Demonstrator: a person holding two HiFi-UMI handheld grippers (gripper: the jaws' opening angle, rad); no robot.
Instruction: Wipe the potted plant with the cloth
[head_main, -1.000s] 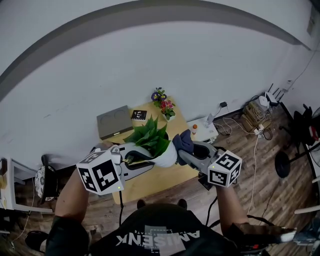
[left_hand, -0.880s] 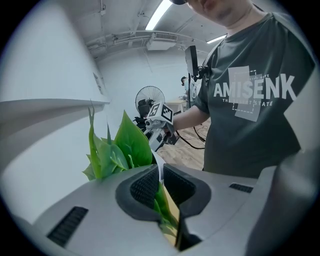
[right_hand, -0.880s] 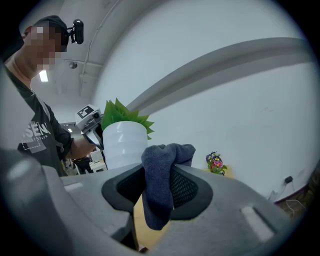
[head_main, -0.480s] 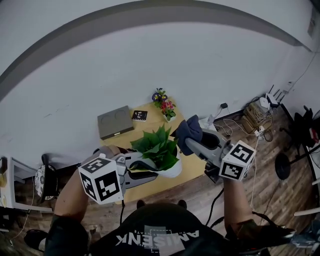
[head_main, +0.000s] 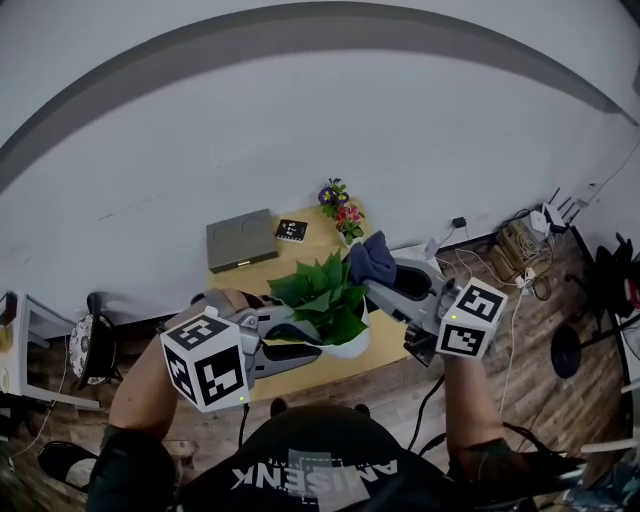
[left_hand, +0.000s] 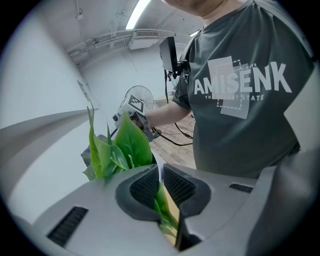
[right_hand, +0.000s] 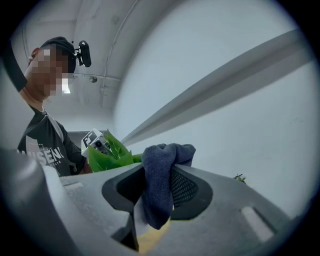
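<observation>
One potted plant (head_main: 322, 300): broad glossy green leaves in a white pot (head_main: 352, 346), at the near edge of the tabletop (head_main: 300, 252). One cloth (right_hand: 164, 157): dark blue, bunched, just beside the foliage. The left gripper (left_hand: 161, 176) is nearly closed, pinching one leaf (left_hand: 159, 200). The right gripper (right_hand: 159, 189) clamps the cloth.

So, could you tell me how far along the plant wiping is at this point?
Done: the right gripper is clamped on the blue cloth, and the left gripper is shut on the potted plant, a leaf between its pads. In hand: the cloth sits beside the plant's upper leaves. Left: the wiping; which leaves are already wiped the pictures cannot show.
</observation>
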